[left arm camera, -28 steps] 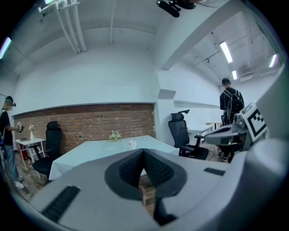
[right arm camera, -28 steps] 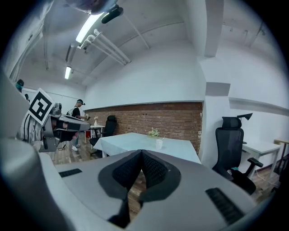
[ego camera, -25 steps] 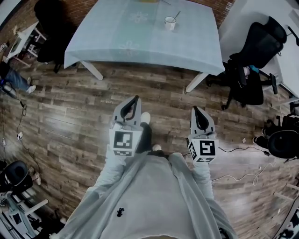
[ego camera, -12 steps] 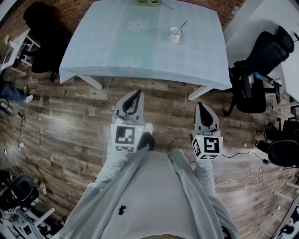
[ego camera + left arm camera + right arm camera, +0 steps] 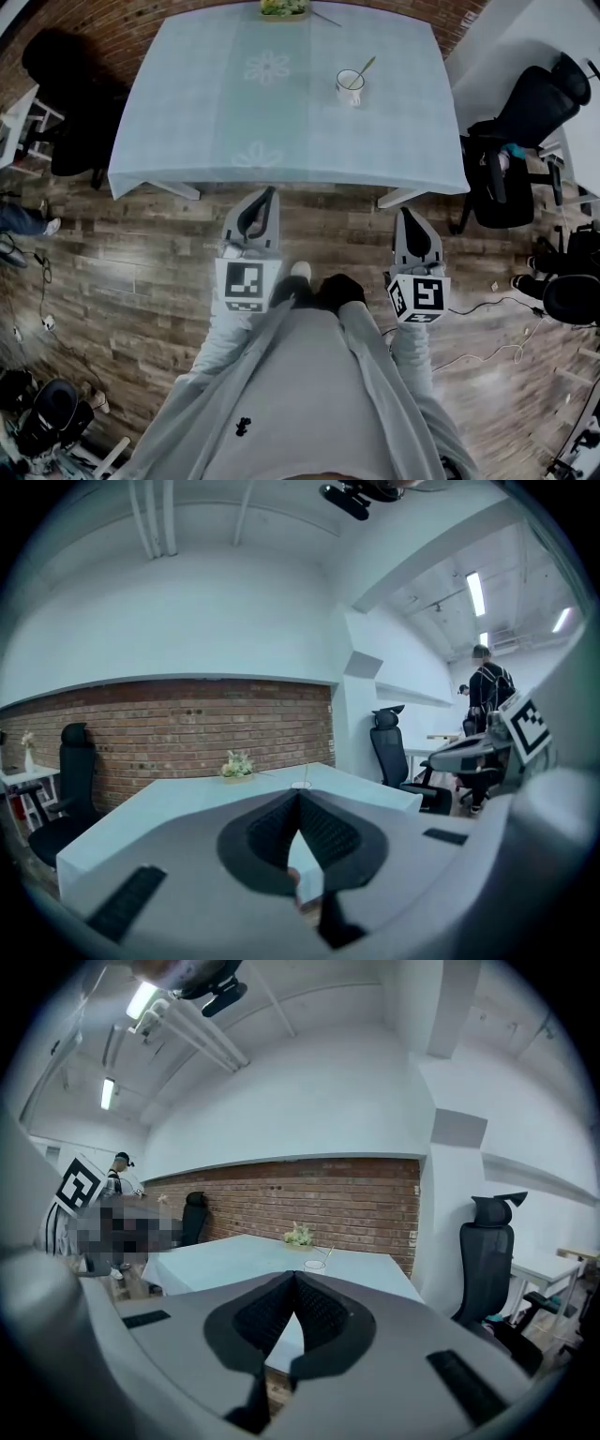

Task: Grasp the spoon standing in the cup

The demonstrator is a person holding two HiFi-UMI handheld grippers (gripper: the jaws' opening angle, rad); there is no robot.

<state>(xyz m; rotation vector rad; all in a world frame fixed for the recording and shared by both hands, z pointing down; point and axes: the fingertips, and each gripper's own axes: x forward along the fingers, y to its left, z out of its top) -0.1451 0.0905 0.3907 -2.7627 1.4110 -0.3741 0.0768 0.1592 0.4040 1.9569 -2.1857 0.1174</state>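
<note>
Left gripper [image 5: 271, 194] and right gripper [image 5: 404, 214] are both clenched, jaws tip to tip with nothing between them, held over the wooden floor [image 5: 141, 253] before the table [image 5: 187, 112]. On its right part stands the white cup [image 5: 350, 88], well apart from both grippers; the spoon [image 5: 362, 68] stands inside it, handle leaning right. At the far edge, a small dish [image 5: 283, 7] holds greenery.
</note>
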